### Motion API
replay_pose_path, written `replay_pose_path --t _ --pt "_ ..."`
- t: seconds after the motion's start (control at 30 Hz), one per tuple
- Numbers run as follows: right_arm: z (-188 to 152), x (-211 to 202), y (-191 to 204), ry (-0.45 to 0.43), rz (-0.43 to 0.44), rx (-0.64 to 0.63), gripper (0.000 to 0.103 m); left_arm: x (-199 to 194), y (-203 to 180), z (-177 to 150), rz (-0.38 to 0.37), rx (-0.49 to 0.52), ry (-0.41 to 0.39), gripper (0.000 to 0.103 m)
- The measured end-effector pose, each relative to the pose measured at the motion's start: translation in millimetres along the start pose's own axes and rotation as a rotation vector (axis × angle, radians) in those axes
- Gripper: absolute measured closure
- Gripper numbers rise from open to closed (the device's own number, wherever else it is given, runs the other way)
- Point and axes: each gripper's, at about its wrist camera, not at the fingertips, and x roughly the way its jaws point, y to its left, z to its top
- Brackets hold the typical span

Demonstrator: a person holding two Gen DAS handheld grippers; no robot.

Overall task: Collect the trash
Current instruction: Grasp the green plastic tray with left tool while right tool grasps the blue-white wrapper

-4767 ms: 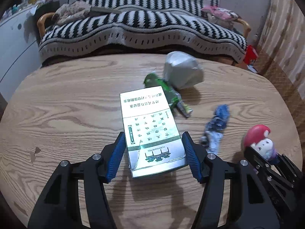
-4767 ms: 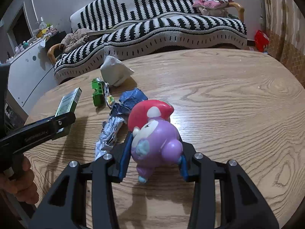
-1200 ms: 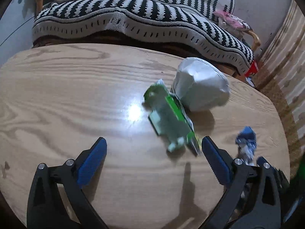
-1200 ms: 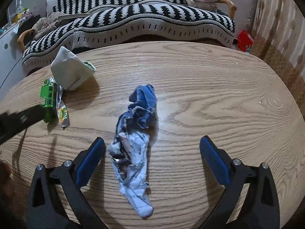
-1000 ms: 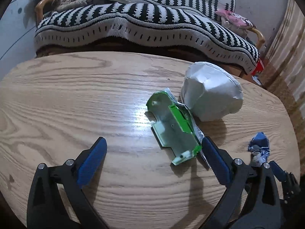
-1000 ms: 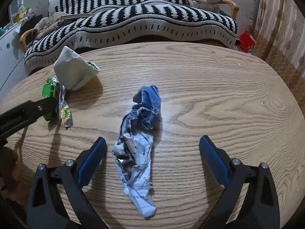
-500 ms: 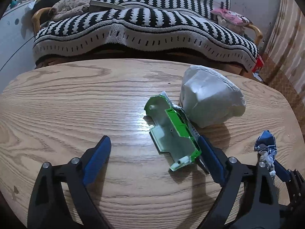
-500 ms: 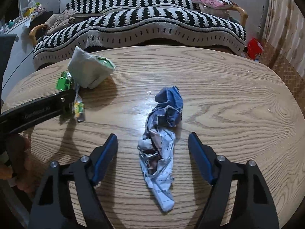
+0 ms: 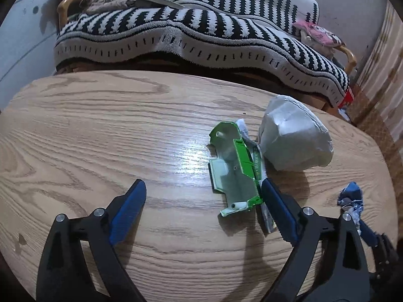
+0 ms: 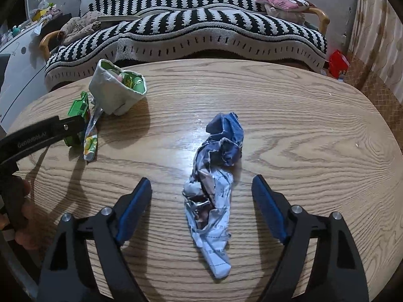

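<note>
A green plastic tray piece [image 9: 233, 170] lies on the wooden table [image 9: 100, 130], with a thin wrapper [image 9: 259, 166] along its right side. My left gripper [image 9: 204, 206] is open; its right finger sits at the tray's right edge. A crumpled grey bag [image 9: 294, 143] lies just beyond. In the right wrist view, a crumpled blue and white wrapper [image 10: 216, 176] lies between the fingers of my open right gripper [image 10: 201, 201]. The grey bag [image 10: 117, 91], the green tray [image 10: 78, 115] and the left gripper's finger [image 10: 40, 133] show at the left.
A sofa with a black and white striped cover [image 9: 196, 25] stands behind the table. A red item [image 10: 338, 63] lies on the floor at the right. The table's far edge curves close behind the grey bag.
Both grippers have moved forward and lower toward their items. The left gripper's right finger now reaches the green tray's edge. The right gripper's fingers have narrowed around the blue wrapper.
</note>
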Motion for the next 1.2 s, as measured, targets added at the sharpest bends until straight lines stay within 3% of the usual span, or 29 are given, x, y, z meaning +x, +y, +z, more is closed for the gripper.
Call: replay_pose_path --t 0.1,0.47,0.57,0.6,0.63,0.67,0.7,0.9,1.2 --pt "0.0 -0.1 -0.1 0.0 0.0 0.001 0.023 -0.6 3.2 0.8 -0.018 -0.016 0.01 0.011" --pt "0.1 -0.2 0.3 0.0 -0.001 0.001 0.023 17.0 -5.7 3.8 0.14 0.141 0.009 0.006" --pt "0.1 -0.5 0.7 -0.001 0.0 -0.001 0.024 17.3 -4.9 3.6 0.139 0.15 0.012 0.007" --pt "0.4 -1.1 0.5 -0.004 0.001 -0.004 0.029 16.7 -5.2 3.5 0.136 0.155 0.01 0.008" --pt "-0.2 -3.0 1.3 -0.012 0.01 -0.005 0.04 13.9 -7.1 3.2 0.127 0.171 -0.002 0.023" --pt "-1.2 -5.3 2.0 -0.022 0.009 -0.01 0.051 10.3 -10.1 2.3 0.12 0.196 -0.021 0.065" --pt "-1.9 -7.7 3.1 -0.029 0.015 -0.009 0.076 7.2 -13.6 2.0 0.125 0.226 -0.029 0.078" --pt "1.9 -22.9 -0.8 -0.08 0.042 0.054 0.076 -2.6 -10.7 -1.2 0.055 0.134 0.022 0.082" --pt "-0.6 -25.4 -1.5 -0.045 0.085 0.088 0.076 -33.1 -16.3 -13.9 0.032 0.162 0.014 0.082"
